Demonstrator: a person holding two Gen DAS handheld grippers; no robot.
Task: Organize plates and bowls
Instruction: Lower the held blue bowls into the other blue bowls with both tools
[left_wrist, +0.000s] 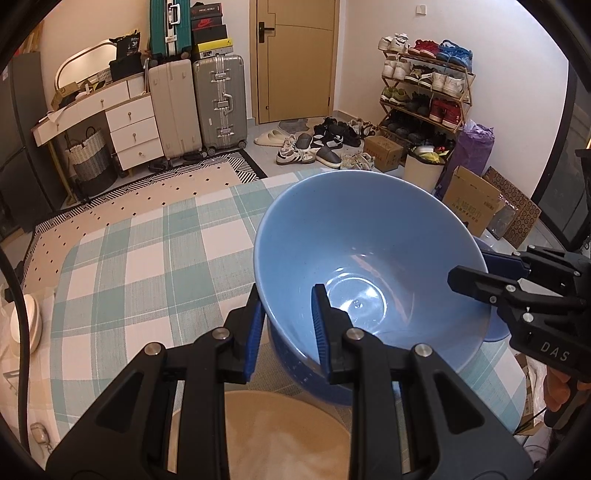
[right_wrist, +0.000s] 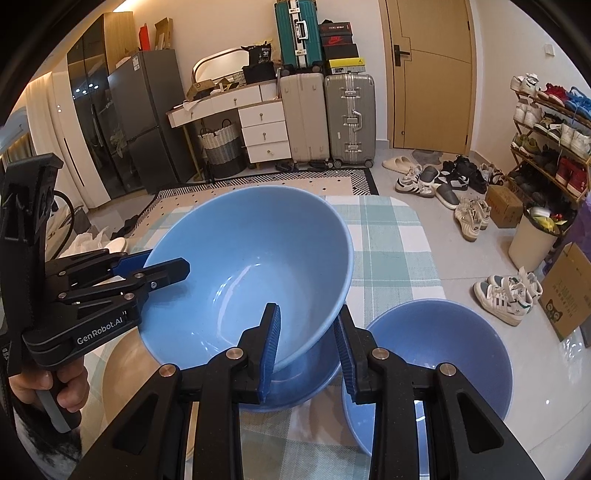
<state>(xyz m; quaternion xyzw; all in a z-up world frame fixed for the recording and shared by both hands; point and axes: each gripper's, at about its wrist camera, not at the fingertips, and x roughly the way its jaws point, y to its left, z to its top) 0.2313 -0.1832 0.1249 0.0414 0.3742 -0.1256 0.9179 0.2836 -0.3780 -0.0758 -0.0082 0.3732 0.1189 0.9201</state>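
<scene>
A large light-blue bowl (left_wrist: 369, 266) (right_wrist: 251, 273) hangs tilted over the checked table, gripped by both grippers. My left gripper (left_wrist: 286, 328) (right_wrist: 162, 264) is shut on its near-left rim, one pad inside the wall and one outside. My right gripper (right_wrist: 308, 347) (left_wrist: 480, 269) is shut on the opposite rim in the same way. Directly below it lies a darker blue bowl (left_wrist: 295, 369) (right_wrist: 295, 391); whether the two touch I cannot tell. Another blue bowl (right_wrist: 436, 354) stands to the right on the table. A beige plate (left_wrist: 280, 435) (right_wrist: 122, 376) lies at the near edge.
The table carries a green-and-white checked cloth (left_wrist: 147, 258) (right_wrist: 391, 236), bare at the far side. Beyond it are suitcases (left_wrist: 218, 103), a white drawer unit (left_wrist: 133, 129), a shoe rack (left_wrist: 424, 85), loose shoes (right_wrist: 443, 184) and cardboard boxes (left_wrist: 472, 203) on the floor. A person's hand (right_wrist: 66, 387) holds the left gripper's handle.
</scene>
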